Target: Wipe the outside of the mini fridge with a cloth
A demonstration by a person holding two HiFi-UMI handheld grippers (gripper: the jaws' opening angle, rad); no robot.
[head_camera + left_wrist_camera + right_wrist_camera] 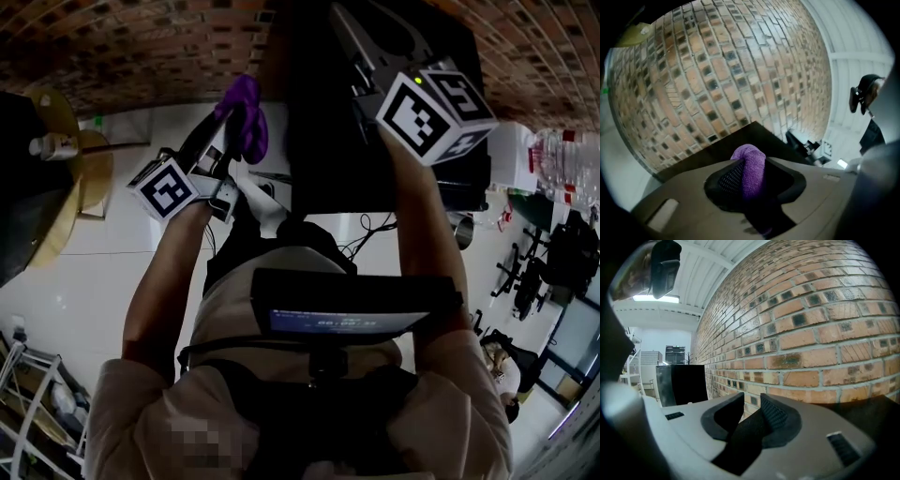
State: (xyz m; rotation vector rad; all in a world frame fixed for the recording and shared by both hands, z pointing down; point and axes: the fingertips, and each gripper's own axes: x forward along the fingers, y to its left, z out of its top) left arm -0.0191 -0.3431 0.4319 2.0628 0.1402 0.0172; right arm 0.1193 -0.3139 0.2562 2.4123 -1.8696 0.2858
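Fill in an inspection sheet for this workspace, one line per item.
Surface: white floor.
Job's things: black mini fridge by the brick wall; purple cloth held up beside it.
Clutter: water bottle at right; small bottle on a round table at left.
Grippers: left gripper shut on the cloth; right gripper empty, jaws slightly apart, above the fridge.
Cables: black cables on the floor near the fridge.
Surroundings: brick wall.
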